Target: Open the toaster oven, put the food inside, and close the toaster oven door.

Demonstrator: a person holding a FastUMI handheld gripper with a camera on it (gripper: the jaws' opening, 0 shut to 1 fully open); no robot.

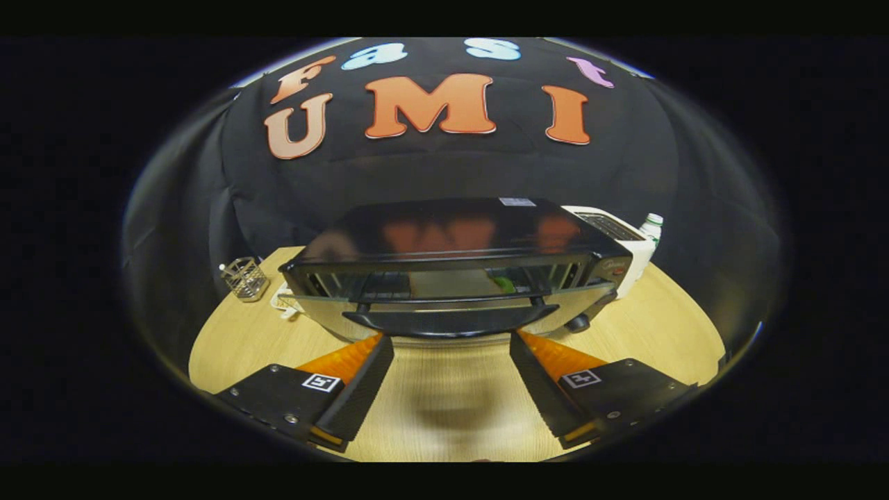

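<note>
1. At the far left of the round light-wood table (243, 340) stands a small wire-mesh basket (244, 278), its contents too small to make out.
2. Just right of the basket, a small white object (285, 304) lies on the table, partly hidden behind the oven's left corner; what it is cannot be told.
3. The black, glossy-topped toaster oven (451, 239) sits at the middle of the table, straight ahead of the fingers. Its top mirrors the wall behind it.
4. The oven's glass door (444, 305) hangs partly open, tilted down toward the gripper, with its dark bar handle (450, 321) along the front edge. The handle lies just beyond the fingertips, apart from them.
5. Inside the oven, past the rack wires, a small green piece of food (505, 284) shows toward the right; its shape is hard to read through the glass and bars.
6. The gripper (451, 344) has its two fingers spread wide apart, holding nothing, with bare table between them.
7. A dark round knob (578, 323) sits at the oven's lower right front corner.
8. Behind the oven's right end, a white appliance (618, 232) is mostly hidden, and a white bottle with a green label (651, 226) stands just beside it.
</note>
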